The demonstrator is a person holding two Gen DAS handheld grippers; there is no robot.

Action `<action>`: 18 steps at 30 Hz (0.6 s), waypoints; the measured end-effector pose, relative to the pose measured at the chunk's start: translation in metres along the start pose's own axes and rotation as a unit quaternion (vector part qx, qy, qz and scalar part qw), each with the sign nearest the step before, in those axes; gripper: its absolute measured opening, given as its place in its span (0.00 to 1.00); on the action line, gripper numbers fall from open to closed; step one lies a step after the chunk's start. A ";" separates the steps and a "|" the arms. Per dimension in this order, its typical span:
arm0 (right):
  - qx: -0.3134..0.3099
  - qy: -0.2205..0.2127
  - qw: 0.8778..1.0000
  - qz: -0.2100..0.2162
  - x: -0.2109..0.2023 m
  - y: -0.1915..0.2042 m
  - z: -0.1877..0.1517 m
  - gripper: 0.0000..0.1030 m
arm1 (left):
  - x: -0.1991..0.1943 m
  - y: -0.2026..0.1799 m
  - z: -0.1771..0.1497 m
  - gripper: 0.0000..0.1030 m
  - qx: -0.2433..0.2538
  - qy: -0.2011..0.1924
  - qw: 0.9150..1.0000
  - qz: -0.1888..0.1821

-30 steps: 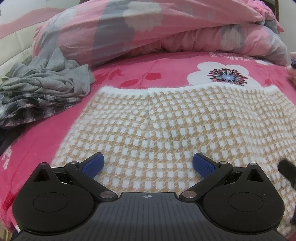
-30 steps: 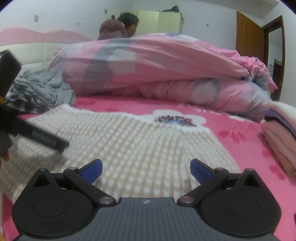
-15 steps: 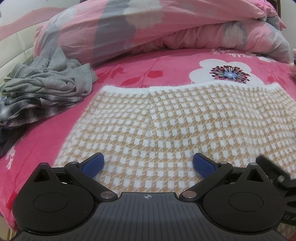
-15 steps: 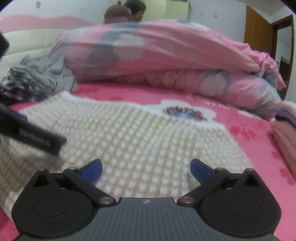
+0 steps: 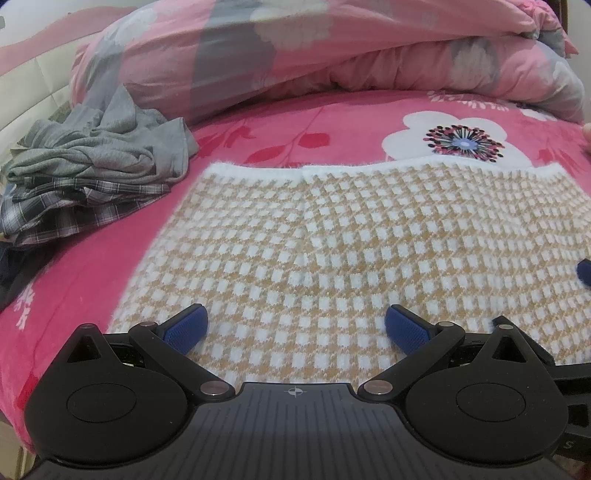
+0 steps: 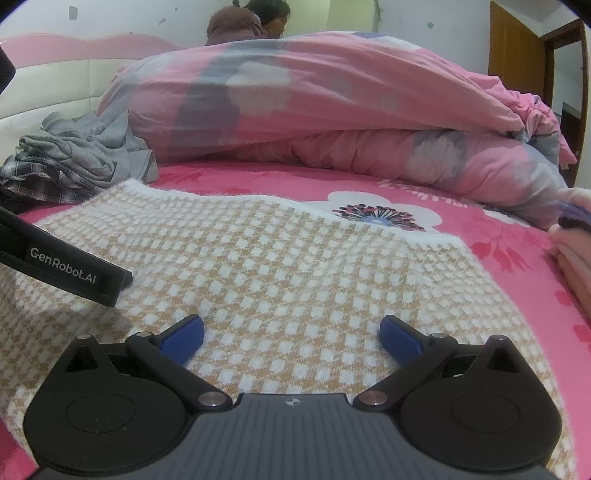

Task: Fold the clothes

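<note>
Both grippers have been brought lower and closer over the last second, and the checked weave now fills more of each view. The left gripper [image 5: 295, 326] is held with its jaws spread wide, nothing between the blue pads [image 5: 184, 328]; the right gripper [image 6: 291, 334] is likewise wide apart and empty. Directly ahead of and beneath both tools the checked garment [image 5: 369, 240] is laid flat, tan and white, its near hem just under the fingertips and its white-trimmed far edge well ahead. Its long axis appears to run across the tools, left to right, so a fold away from the near edge looks the likely next step. The left half is nearer the left gripper, the right half nearer the right; the left tool's body is seen intruding at the left of the right wrist view, so the two are close together. Whether the pads are touching the cloth cannot be told.

Underneath, a pink floral bedsheet [image 5: 110, 266] is spread, soft and likely to give under pressure. Ahead, a bunched pink duvet [image 6: 332, 110] is piled; ahead-left, a crumpled grey and plaid clothes heap [image 5: 92, 173]; far right, folded pink items [image 6: 576, 258]. A person [image 6: 243, 22] is partly seen beyond the duvet, with a door [image 6: 517, 55] ahead-right.
</note>
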State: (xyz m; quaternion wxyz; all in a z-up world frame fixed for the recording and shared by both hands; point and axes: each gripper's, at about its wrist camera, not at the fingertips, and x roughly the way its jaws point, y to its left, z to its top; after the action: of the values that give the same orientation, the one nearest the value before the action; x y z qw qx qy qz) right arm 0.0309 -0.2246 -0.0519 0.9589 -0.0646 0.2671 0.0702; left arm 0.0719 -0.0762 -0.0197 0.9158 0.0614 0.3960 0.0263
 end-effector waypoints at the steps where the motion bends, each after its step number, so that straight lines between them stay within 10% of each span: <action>1: 0.000 0.000 1.000 0.000 0.000 0.000 0.000 1.00 | -0.001 0.000 0.001 1.00 -0.001 0.001 1.000 0.002; 18: 0.000 0.006 1.000 0.000 -0.001 0.000 0.001 1.00 | 0.002 0.016 -0.004 1.00 -0.029 0.002 1.000 0.012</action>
State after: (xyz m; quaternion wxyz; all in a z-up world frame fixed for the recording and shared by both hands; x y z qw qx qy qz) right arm 0.0309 -0.2245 -0.0506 0.9572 -0.0653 0.2730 0.0698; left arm 0.0701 -0.0597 -0.0214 0.9159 0.0396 0.3965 0.0490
